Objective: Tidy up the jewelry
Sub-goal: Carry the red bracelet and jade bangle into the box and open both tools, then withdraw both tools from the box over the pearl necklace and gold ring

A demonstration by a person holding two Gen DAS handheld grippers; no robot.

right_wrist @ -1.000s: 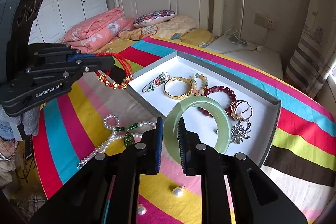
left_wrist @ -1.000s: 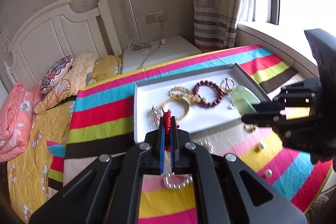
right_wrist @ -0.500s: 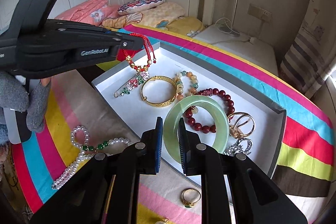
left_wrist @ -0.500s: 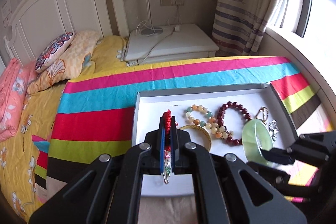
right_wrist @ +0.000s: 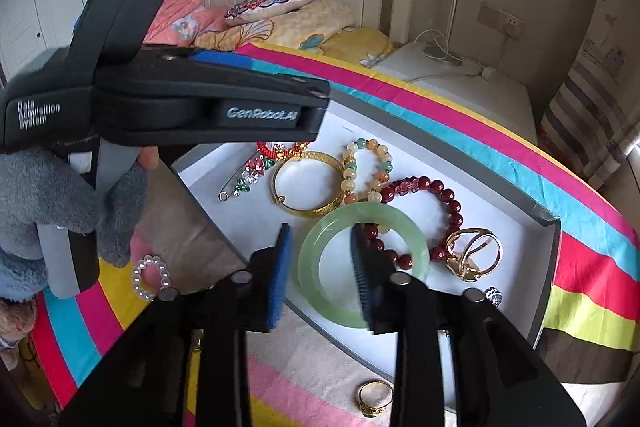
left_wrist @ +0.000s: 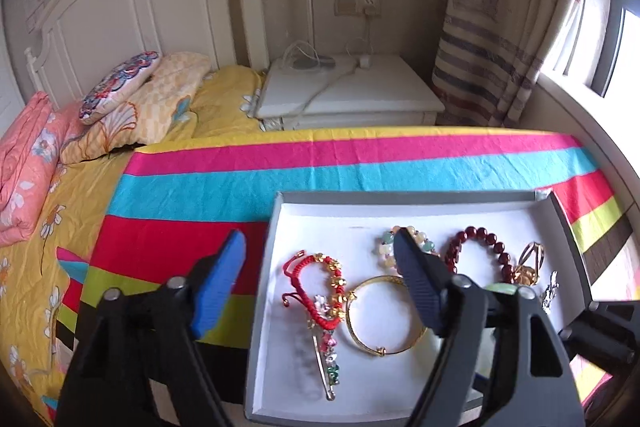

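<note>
A grey tray (left_wrist: 262, 279) with a white floor lies on the striped cloth. In it lie a red cord bracelet (left_wrist: 310, 283), a flower pin (left_wrist: 326, 355), a gold bangle (left_wrist: 384, 315), a pale bead bracelet (right_wrist: 366, 167), a dark red bead bracelet (right_wrist: 436, 219) and a gold ring (right_wrist: 474, 255). My left gripper (left_wrist: 320, 251) is open and empty above the tray's left edge. My right gripper (right_wrist: 320, 247) is open around the near side of a green jade bangle (right_wrist: 362, 261), which leans on the tray's near rim (right_wrist: 344, 339).
A pearl bracelet (right_wrist: 151, 277) and a gold ring (right_wrist: 375, 397) lie on the cloth in front of the tray. A bed with pillows (left_wrist: 120, 95), a white nightstand (left_wrist: 352, 95) and a striped curtain (left_wrist: 492, 39) stand behind.
My left gripper opened and dropped the red cord bracelet into the tray's left part. My right gripper opened and let go of the jade bangle at the tray's near rim.
</note>
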